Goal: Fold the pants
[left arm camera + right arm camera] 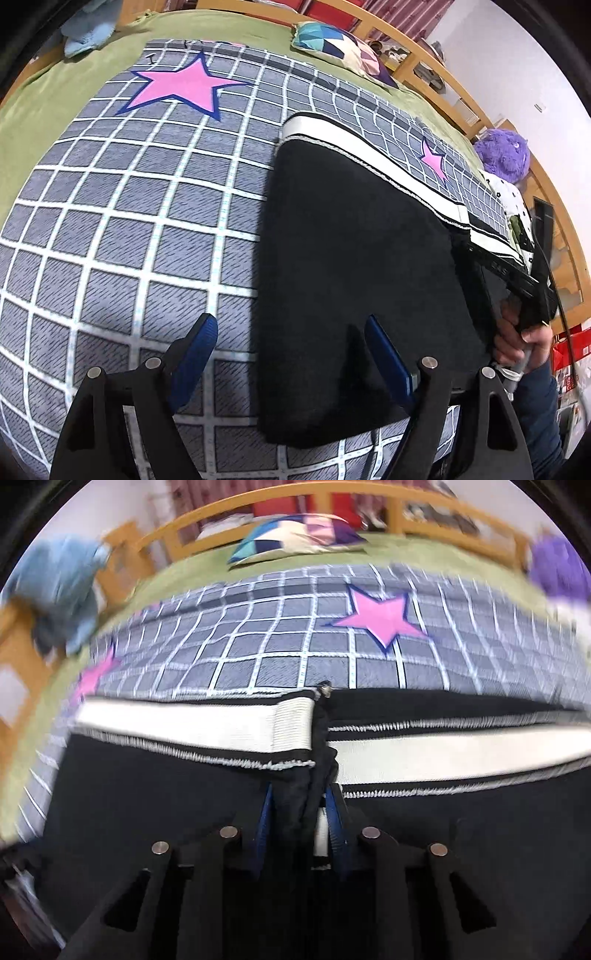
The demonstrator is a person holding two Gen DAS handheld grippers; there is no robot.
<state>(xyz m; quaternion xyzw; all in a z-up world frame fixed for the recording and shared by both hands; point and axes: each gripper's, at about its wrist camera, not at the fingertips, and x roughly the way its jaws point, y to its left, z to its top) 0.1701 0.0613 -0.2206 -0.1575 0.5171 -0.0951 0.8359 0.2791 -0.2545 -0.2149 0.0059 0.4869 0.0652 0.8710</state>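
Note:
Black pants (351, 240) with a white side stripe (369, 147) lie folded on a grey checked blanket (129, 221). My left gripper (291, 350) hangs open over the pants' left edge; one blue finger is above the blanket, the other above the black cloth, and nothing is gripped. In the right wrist view my right gripper (299, 819) is shut on a bunched fold of the pants (147, 794), just below the white stripe (184, 723). A hand (524, 339) holds that gripper's handle at the pants' right edge.
The blanket covers a green bed sheet (48, 99) inside a wooden bed frame (424, 48). A patchwork pillow (332, 40) lies at the far side, a purple plush toy (502, 151) at the right and a blue plush toy (88, 37) at the far left.

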